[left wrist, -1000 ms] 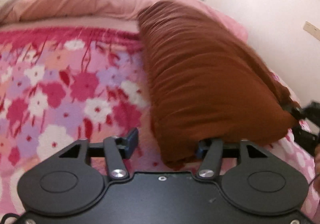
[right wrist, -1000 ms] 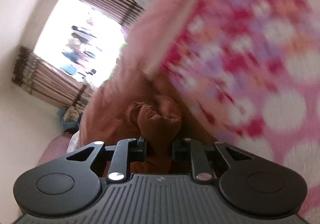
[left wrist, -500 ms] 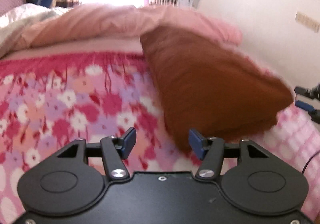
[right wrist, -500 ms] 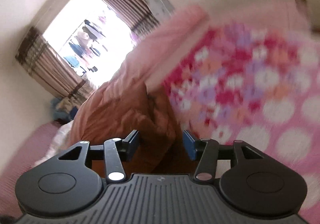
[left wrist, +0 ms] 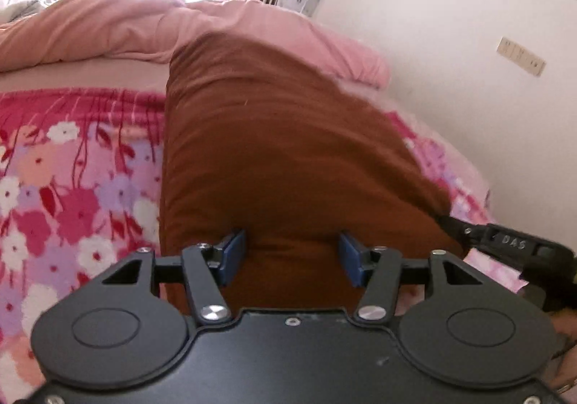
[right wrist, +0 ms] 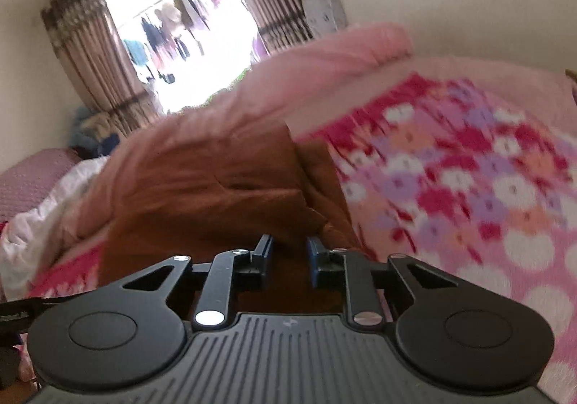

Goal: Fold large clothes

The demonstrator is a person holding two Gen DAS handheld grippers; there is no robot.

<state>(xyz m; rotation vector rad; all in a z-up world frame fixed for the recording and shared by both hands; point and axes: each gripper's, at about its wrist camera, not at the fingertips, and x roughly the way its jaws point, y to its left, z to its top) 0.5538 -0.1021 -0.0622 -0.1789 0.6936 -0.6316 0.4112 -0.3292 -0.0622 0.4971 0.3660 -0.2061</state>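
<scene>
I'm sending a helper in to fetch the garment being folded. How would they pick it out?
Go to the bed with the pink flowered blanket. On it, in front of the heaped plain pink quilt, lies the brown garment, folded into a long thick slab. It is the only dark, plain rust-brown cloth there.

matt brown cloth garment

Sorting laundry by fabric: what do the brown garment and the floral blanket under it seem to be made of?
Brown garment: probably a soft matte woven or knit cloth, cotton-like; it shows fine creases and no sheen, though blur leaves the weave open. Floral blanket: likely plush fleece; its surface looks fuzzy and the printed flowers have soft edges.
</scene>
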